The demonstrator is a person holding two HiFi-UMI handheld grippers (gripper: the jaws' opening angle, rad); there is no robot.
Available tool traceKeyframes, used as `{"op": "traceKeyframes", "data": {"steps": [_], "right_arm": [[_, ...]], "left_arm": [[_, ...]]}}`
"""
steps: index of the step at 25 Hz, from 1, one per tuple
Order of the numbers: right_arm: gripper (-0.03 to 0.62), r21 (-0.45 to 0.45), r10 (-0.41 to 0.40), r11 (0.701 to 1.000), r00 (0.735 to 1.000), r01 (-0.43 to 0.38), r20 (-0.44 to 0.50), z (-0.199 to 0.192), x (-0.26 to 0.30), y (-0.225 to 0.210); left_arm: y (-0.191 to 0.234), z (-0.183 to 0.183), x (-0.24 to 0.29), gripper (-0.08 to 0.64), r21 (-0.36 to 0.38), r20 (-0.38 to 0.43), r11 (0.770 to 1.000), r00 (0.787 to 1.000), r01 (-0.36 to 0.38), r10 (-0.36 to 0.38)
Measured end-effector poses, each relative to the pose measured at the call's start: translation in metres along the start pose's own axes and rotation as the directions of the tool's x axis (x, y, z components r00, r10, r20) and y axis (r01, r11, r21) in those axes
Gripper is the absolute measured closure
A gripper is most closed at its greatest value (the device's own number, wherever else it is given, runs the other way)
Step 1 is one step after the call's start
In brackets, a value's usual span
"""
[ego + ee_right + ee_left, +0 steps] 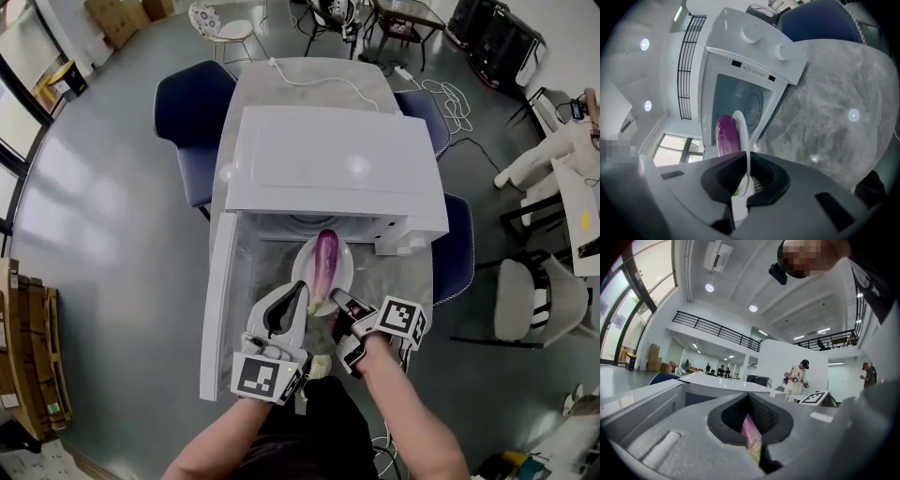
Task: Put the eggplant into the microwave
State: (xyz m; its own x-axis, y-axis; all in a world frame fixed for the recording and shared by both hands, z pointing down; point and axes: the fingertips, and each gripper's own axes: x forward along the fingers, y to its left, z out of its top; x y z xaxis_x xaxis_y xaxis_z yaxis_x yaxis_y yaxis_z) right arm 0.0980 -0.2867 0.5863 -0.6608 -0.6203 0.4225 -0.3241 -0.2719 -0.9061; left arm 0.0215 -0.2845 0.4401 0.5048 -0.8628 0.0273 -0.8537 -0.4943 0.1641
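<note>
- Surface (309,80): grey marble, spreading beneath and ahead of both tools and carrying the microwave.
- Microwave (337,159): white, straight ahead of the tools. Its cavity is open towards them and its two knobs lie to the right of the right tool's line.
- Door (220,309): swung fully out and standing along the outer side of the left tool.
- Plate (349,267): white, held off the surface between the tools and the cavity mouth. Its near rim is at the tool tips and its far rim sits under the microwave's front edge.
- Eggplant (325,258): purple, lying lengthwise on the plate just beyond both tools. Its pale stem end is nearest them and its far end is at the cavity mouth; I cannot tell whether it is inside yet.
- Left tool (300,292): jaws drawn together on a thin pink-and-yellowish edge. From the head view this appears to be the plate's near-left rim.
- Right tool (339,302): jaws clamped on the plate's near-right rim, which stands edge-on between them.
</note>
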Motion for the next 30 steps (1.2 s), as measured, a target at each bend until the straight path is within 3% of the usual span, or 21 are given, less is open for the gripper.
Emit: {"op": "traceKeyframes", "data": {"steps": [16, 30], "right_arm": [[0.575, 0.058, -0.024, 0.998, 0.995, 0.018, 0.098, 0.05, 0.085, -0.044], [0.574, 0.05, -0.025, 0.999, 0.988, 0.017, 0.151, 0.08, 0.117, -0.04]], "left_arm": [[0.043, -0.056, 0.041, 0.552, -0.044, 0.003, 0.998, 0.999, -0.047, 0.048], [0.05, -0.061, 0.051, 0.552, -0.082, 0.0, 0.994, 0.998, -0.068, 0.068]]}}
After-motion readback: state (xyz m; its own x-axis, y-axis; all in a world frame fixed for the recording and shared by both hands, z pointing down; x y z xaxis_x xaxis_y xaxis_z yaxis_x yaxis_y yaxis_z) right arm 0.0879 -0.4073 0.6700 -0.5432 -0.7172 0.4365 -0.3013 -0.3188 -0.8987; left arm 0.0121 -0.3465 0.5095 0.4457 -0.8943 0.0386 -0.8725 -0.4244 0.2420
